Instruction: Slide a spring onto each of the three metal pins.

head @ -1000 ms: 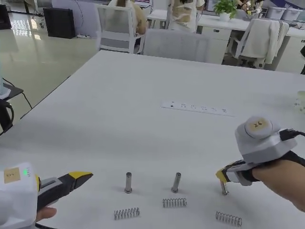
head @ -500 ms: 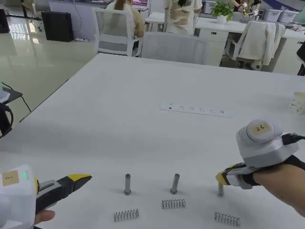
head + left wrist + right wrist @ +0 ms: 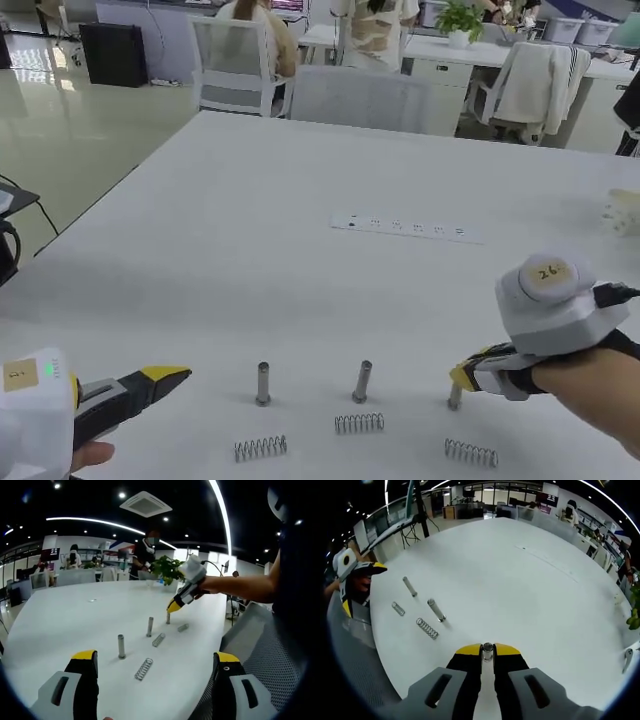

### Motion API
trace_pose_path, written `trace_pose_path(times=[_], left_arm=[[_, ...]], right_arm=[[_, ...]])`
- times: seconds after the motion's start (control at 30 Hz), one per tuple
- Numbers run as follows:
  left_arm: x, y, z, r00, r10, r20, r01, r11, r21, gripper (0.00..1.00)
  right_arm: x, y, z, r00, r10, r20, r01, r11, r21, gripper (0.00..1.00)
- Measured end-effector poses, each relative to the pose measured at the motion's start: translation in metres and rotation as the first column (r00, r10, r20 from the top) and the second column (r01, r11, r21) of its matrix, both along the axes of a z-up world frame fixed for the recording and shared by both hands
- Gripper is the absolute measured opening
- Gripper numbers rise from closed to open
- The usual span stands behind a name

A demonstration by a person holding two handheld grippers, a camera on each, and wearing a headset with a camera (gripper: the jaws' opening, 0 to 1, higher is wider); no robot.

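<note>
Head view — no pin is wearing a spring yet. The middle spring is lying on the table just in front of the middle pin, the left spring and right spring flanking it. The right hand-held gripper is pinching the right pin, right of the middle pin; the left hand-held gripper is hovering well left of it. Left gripper view: its jaws are standing wide, empty. Right gripper view: the jaws are clamping narrowly on that pin's top. Against a second ago, pins and springs are keeping their places — only the headset is drifting
</note>
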State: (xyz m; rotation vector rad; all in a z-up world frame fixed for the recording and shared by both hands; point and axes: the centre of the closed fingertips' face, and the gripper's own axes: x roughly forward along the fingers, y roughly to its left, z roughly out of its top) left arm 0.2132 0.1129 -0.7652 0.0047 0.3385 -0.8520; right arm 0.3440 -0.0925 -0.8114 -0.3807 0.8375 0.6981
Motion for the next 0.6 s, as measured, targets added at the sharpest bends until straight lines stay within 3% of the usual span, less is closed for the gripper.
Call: trace_pose_path(times=[0.6], left_arm=[[0.0008, -0.0027, -0.0028, 1.0, -0.009, -0.004, 0.009, 1.0, 0.0, 0.93]], right_arm=[[-0.0055, -0.0033, -0.0025, 1.0, 0.026, 0.011, -0.026, 0.999, -0.022, 0.07]])
